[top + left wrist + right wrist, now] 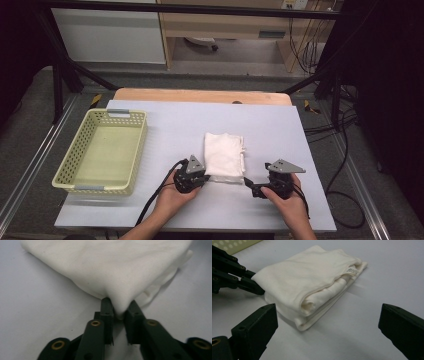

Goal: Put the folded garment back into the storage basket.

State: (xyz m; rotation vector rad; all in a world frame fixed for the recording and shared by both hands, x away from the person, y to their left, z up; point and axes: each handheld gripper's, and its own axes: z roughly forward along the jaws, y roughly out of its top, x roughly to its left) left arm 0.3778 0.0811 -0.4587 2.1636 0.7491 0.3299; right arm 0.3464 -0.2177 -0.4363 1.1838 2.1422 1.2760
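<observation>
Left gripper point(120, 315) pinching near corner of folded white cloth point(223, 153) mid-table beside yellow basket point(80, 189), right gripper point(324, 332) spread; one-sided lift likely to unfold it.

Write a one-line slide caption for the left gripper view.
Left gripper pinches a corner of the folded white cloth on the pale table.

A white folded cloth point(224, 154) lies flat near the middle of the pale tabletop point(280, 125), a neat rectangle of several stacked layers. Its near left corner is pinched upward between the left tool point(119, 312) tips.
</observation>
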